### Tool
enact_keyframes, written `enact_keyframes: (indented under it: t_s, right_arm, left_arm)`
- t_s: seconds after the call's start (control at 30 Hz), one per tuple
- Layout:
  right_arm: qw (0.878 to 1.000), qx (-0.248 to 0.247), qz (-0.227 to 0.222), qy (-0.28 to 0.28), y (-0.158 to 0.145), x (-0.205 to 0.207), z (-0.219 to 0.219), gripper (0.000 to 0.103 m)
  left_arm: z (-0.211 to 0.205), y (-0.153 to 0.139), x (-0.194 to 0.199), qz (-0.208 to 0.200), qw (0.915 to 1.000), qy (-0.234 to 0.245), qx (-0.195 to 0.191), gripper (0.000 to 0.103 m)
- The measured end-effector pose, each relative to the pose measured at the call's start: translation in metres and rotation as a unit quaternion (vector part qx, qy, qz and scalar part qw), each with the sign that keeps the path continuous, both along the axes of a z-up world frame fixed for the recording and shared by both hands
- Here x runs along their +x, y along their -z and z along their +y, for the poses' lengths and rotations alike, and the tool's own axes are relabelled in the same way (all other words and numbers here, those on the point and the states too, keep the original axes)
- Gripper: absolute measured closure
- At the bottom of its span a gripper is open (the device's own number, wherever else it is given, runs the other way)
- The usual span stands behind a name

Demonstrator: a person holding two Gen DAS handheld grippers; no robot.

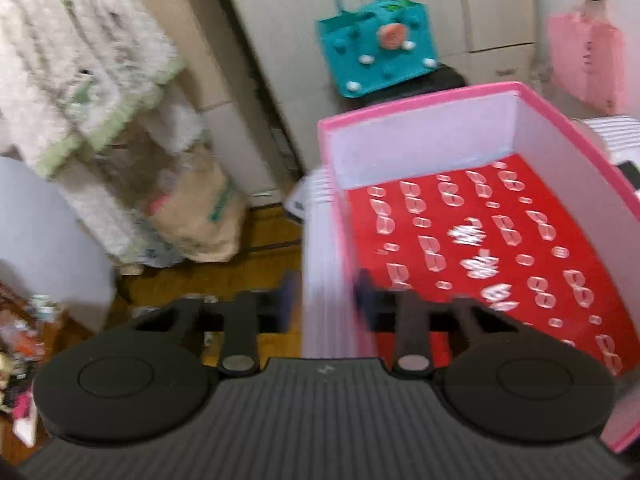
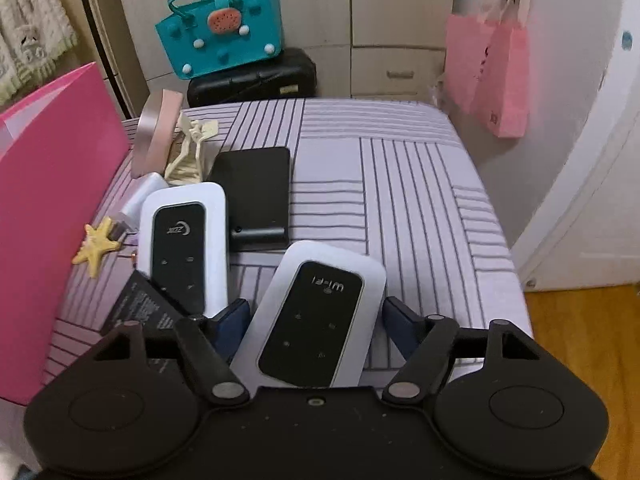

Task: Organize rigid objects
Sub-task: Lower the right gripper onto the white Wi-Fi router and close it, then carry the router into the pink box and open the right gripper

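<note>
In the left wrist view my left gripper straddles the near-left wall of a pink box with a red patterned floor; its jaws look closed on the wall, with blur. In the right wrist view my right gripper is open around a white Wi-Fi router lying on the striped bed; the pads stand apart from its sides. A second white router, a black case, a yellow starfish, a black battery, a cream figurine and a pink band lie beyond.
The pink box stands at the bed's left edge. A teal bag sits on a black case behind the bed. Pink paper bags hang at right. Towels and sacks crowd the floor at left.
</note>
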State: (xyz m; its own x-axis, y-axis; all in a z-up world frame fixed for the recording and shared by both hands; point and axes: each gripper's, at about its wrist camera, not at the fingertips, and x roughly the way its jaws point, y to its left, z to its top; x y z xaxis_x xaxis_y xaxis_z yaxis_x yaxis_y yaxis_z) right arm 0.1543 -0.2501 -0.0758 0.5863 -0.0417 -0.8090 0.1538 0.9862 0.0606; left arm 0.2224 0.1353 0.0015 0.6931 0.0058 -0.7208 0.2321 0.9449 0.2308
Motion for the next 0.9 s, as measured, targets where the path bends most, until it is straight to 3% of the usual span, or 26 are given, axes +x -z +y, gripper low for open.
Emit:
enact_keyframes:
  t_s: [0.03, 0.2, 0.23, 0.27, 0.47, 0.63, 0.73, 0.9]
  right_arm:
    - [1.000, -0.005, 0.002, 0.001, -0.001, 0.000, -0.001, 0.027]
    - [1.000, -0.006, 0.013, -0.001, -0.001, -0.002, -0.010, 0.020]
    - [1.000, -0.003, 0.012, -0.002, 0.000, -0.002, -0.012, 0.021]
    - [1.000, -0.002, 0.008, -0.009, 0.000, -0.002, -0.012, 0.036]
    - [0.998, 0.023, -0.019, -0.051, -0.012, 0.001, -0.014, 0.037]
    - [0.993, 0.046, -0.063, -0.090, -0.046, 0.002, -0.009, 0.037]
    - [0.982, 0.082, -0.092, -0.140, -0.077, 0.004, 0.003, 0.037]
    - [0.955, 0.135, -0.115, -0.239, -0.121, 0.015, 0.045, 0.037]
  left_arm:
    - [0.001, 0.001, 0.001, 0.012, 0.9998, 0.003, -0.014, 0.097]
    - [0.003, 0.008, 0.008, 0.033, 0.9989, -0.007, -0.033, 0.096]
    - [0.003, 0.010, 0.009, 0.035, 0.9988, -0.007, -0.033, 0.096]
    - [0.002, 0.012, 0.009, 0.035, 0.9988, -0.007, -0.033, 0.097]
    - [0.002, 0.013, 0.004, 0.022, 0.9992, 0.004, -0.033, 0.099]
    - [0.004, 0.012, 0.000, 0.020, 0.9989, 0.013, -0.041, 0.099]
    - [0.002, 0.011, -0.003, 0.019, 0.9989, 0.026, -0.034, 0.098]
    - [0.004, 0.006, -0.007, 0.020, 0.9983, 0.039, -0.039, 0.098]
